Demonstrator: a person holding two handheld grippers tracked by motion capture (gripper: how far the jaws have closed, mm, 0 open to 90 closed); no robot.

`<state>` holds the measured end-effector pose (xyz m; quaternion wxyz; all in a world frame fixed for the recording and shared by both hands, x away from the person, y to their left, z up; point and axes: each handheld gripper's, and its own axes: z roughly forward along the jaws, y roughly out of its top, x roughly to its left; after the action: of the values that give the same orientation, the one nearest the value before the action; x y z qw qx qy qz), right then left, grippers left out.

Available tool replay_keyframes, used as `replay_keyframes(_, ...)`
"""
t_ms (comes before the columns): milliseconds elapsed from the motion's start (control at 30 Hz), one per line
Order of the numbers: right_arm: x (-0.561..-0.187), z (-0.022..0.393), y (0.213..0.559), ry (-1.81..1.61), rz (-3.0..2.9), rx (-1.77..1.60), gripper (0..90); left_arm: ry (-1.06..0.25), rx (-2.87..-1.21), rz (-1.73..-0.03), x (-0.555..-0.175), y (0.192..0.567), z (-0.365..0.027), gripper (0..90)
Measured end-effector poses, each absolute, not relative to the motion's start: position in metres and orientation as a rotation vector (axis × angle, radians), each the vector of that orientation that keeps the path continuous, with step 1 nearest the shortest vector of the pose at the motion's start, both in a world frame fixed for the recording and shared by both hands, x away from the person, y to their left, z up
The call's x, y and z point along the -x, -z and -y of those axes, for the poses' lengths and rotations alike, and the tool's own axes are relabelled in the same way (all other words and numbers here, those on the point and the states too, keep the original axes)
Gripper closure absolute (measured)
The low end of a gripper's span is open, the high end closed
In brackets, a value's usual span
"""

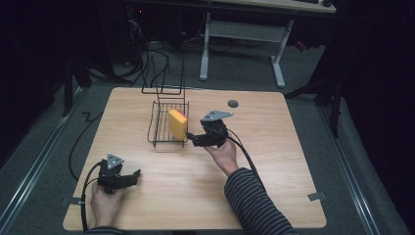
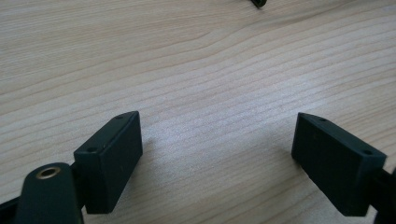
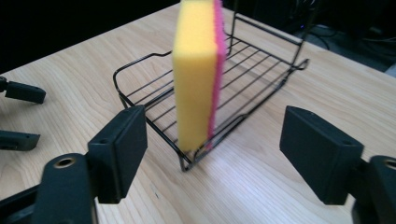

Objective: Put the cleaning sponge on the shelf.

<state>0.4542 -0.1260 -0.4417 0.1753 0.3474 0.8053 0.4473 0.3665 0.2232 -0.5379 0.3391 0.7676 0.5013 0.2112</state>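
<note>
Yellow-and-pink sponge (image 3: 196,74) upright on edge in black wire rack (image 3: 261,70), right claw (image 1: 192,138) just beside rack, jaws wide, holding nothing; left claw (image 1: 136,175) well apart from rack, spread wide, empty, on tabletop (image 1: 274,161)

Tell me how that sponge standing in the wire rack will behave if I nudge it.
The sponge stands on its narrow edge at the wire rack's near end, so it probably tips easily. It looks like soft foam, likely light and squashy. Its pink scouring face should resist slipping.
</note>
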Motion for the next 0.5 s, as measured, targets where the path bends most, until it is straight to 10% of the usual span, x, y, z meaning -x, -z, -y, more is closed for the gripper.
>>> replay_keyframes(500,-0.426,0.192,0.431,-1.311,-2.179,-1.078,27.3,-0.55,-1.998,-1.306,-0.367,0.538,-0.223,16.9)
